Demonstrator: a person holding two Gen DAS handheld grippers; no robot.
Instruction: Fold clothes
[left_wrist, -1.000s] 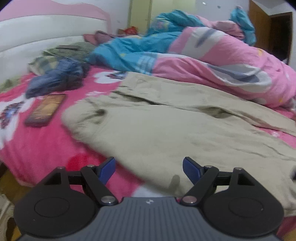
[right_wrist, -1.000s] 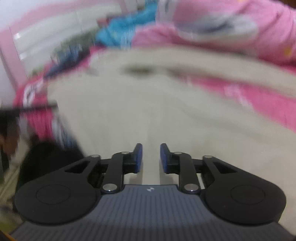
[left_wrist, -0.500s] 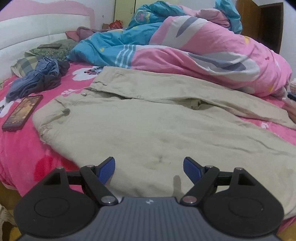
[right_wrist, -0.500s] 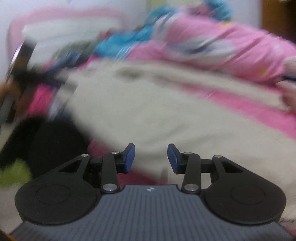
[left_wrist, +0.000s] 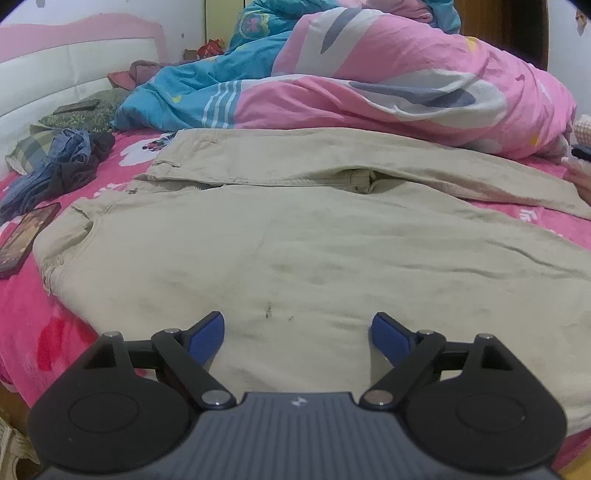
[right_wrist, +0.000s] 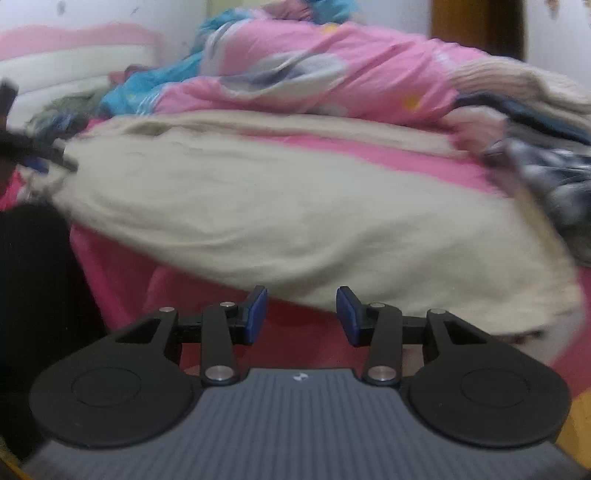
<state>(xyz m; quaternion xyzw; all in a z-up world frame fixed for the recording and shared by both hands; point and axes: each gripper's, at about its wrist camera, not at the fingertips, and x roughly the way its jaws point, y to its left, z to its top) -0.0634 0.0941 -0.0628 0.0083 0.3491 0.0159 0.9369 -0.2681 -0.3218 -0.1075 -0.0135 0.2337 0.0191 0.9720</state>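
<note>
Your left gripper (left_wrist: 297, 334) hangs over the near part of the beige trousers (left_wrist: 295, 236), its blue-padded fingers (left_wrist: 207, 338) spread wide with nothing between them. The trousers lie spread across the pink bed sheet (left_wrist: 26, 306), waistband toward your left, one leg running away along the far side beside the bunched pink and blue quilt (left_wrist: 369, 81); a few dark spots mark the cloth just ahead of the fingers. To the left of the waistband a phone (left_wrist: 22, 236) lies flat on the sheet, close to the cloth but apart from it, and beyond it sits a heap of blue and dark clothes (left_wrist: 62, 166) in front of a checked pillow (left_wrist: 33, 144) at the white and pink headboard (left_wrist: 74, 66). Your right gripper (right_wrist: 301, 314) is also open and holds nothing; it sits lower and nearer the bed's edge, its fingers over the pink sheet (right_wrist: 122, 266) just short of the near hem of the trousers (right_wrist: 295, 214). This view is blurred, so fine detail is lost. At its right edge a dark patterned garment (right_wrist: 554, 184) lies against the trouser leg, with the quilt (right_wrist: 332, 74) behind it.
</note>
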